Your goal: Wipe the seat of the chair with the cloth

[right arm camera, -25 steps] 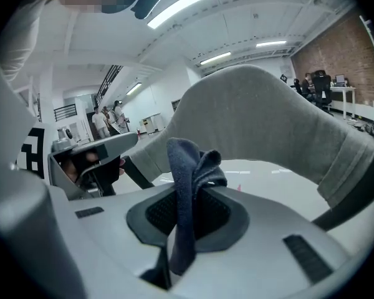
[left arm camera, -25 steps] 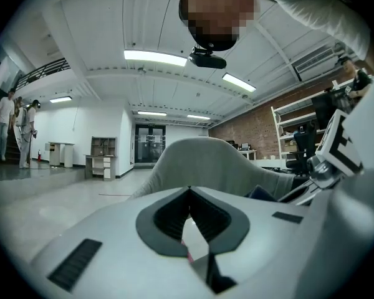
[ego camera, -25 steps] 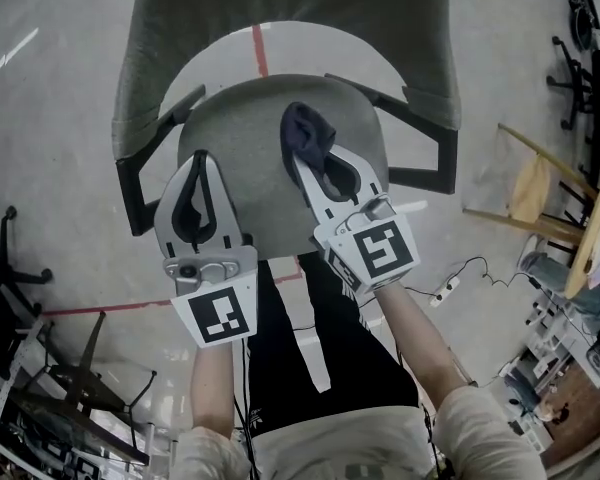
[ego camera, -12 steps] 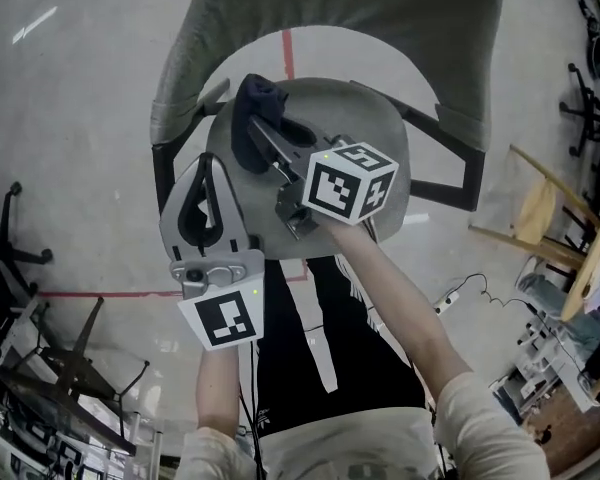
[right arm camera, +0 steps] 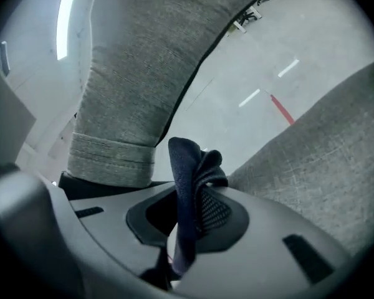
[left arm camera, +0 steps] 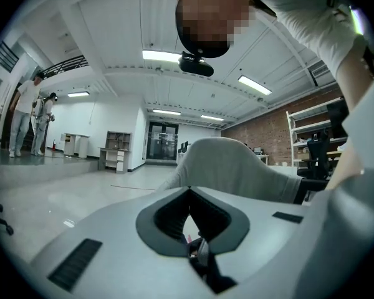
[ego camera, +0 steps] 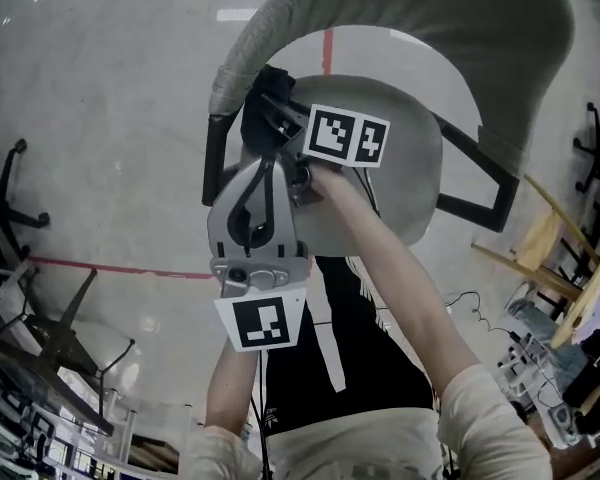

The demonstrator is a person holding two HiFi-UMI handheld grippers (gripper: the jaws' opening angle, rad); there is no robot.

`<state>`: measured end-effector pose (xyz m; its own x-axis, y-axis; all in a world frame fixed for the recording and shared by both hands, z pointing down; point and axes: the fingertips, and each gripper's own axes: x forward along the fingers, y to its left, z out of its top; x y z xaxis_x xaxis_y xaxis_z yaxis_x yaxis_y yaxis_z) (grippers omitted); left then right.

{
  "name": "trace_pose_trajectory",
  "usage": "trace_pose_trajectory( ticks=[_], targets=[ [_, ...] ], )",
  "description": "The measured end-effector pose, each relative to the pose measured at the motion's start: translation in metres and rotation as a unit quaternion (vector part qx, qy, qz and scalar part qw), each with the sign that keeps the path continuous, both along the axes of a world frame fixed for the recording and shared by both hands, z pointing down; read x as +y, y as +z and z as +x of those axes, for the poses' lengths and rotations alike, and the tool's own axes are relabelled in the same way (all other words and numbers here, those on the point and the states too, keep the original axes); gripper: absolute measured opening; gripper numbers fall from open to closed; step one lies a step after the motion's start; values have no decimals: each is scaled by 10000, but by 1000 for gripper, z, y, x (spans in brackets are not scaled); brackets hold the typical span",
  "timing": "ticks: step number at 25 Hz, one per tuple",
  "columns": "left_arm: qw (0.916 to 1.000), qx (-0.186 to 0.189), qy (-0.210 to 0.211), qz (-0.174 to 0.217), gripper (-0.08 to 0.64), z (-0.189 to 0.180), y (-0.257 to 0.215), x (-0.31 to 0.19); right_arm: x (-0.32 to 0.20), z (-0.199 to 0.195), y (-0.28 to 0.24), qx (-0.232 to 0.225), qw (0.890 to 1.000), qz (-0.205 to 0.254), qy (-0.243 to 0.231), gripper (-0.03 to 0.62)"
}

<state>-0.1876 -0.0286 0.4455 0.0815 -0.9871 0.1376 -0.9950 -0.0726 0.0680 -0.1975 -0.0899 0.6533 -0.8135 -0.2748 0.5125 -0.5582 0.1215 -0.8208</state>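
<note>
The grey fabric chair seat (ego camera: 400,158) lies below me, its backrest (ego camera: 430,18) arching over the top. My right gripper (ego camera: 267,108) reaches across to the seat's far left edge, by the black armrest (ego camera: 213,158), shut on a dark blue cloth (ego camera: 252,123). In the right gripper view the cloth (right arm camera: 190,161) stands bunched up out of the right gripper (right arm camera: 184,213), with the seat (right arm camera: 324,185) to its right and the backrest (right arm camera: 143,55) above. My left gripper (ego camera: 266,165) hovers over the seat's front left, shut on nothing. The left gripper (left arm camera: 188,195) faces the backrest (left arm camera: 230,167).
Black office-chair bases (ego camera: 10,218) stand on the floor at left. A wooden chair (ego camera: 555,248) and a power strip with cable (ego camera: 460,303) are at right. A red tape line (ego camera: 100,266) crosses the concrete floor. My legs stand against the seat's front edge.
My right gripper has swept the cloth from the middle of the seat to its far left edge. The left gripper has stayed shut near the front left.
</note>
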Motion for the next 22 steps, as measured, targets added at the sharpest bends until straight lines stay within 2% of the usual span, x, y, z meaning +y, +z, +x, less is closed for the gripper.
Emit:
trace_pose_trajectory(
  ticks=[5, 14, 22],
  targets=[
    [10000, 10, 46, -69, 14, 1, 6, 1, -6, 6, 22, 490, 9981, -147, -329, 57],
    [9996, -122, 186, -145, 14, 4, 9, -6, -8, 32, 29, 1249, 9891, 44, -780, 57],
    [9993, -223, 218, -202, 14, 16, 12, -17, -16, 83, 29, 1622, 9832, 280, -788, 57]
  ],
)
